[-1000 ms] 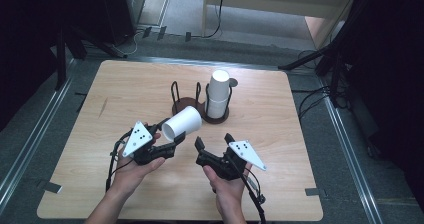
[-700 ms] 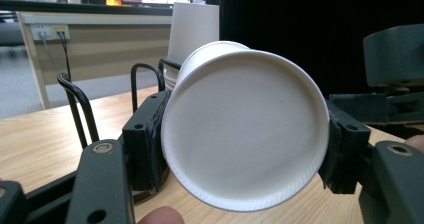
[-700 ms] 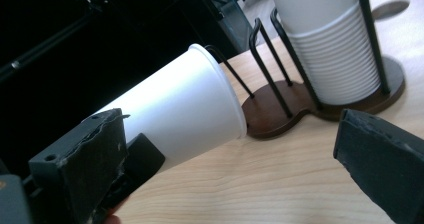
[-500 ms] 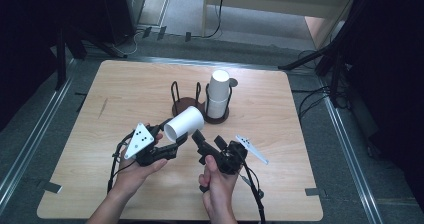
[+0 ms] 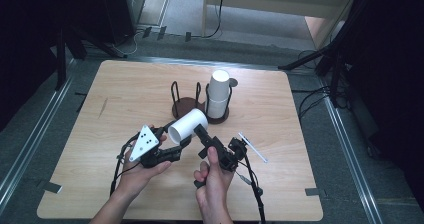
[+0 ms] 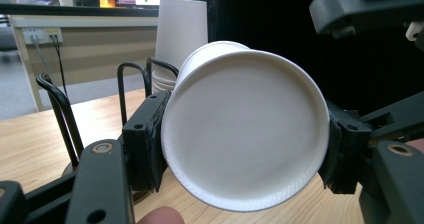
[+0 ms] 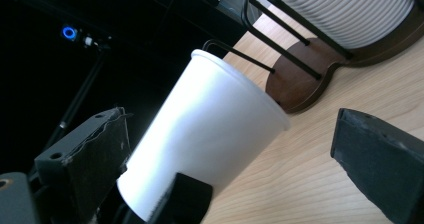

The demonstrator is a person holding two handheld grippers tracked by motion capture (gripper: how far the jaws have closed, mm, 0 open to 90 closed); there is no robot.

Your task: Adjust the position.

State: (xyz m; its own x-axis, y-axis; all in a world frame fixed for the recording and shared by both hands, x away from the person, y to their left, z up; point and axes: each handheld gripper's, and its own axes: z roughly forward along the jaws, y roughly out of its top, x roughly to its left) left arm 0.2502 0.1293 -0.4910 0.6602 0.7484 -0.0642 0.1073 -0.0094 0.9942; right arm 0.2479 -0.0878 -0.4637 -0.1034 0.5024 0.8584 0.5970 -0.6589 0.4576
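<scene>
A white paper cup (image 5: 187,125) lies on its side above the table. My left gripper (image 5: 176,136) is shut on it near its base. In the left gripper view the cup's round bottom (image 6: 245,134) faces the camera, and both pads of the left gripper (image 6: 247,149) press on its sides. My right gripper (image 5: 201,133) is turned on its side just right of the cup. In the right gripper view the cup (image 7: 200,144) stands between the wide-apart jaws of the right gripper (image 7: 230,129), which is open; the right pad (image 7: 375,154) is well clear of the cup.
A dark wooden holder with wire loops (image 5: 186,101) stands mid-table behind the grippers; its left bay is empty. The right bay holds a stack of white cups (image 5: 218,95). The wooden table (image 5: 120,94) has bare room at left and front. Cables trail from both grippers.
The right gripper has rolled onto its side and moved left up to the cup. The left gripper and the cup have stayed put.
</scene>
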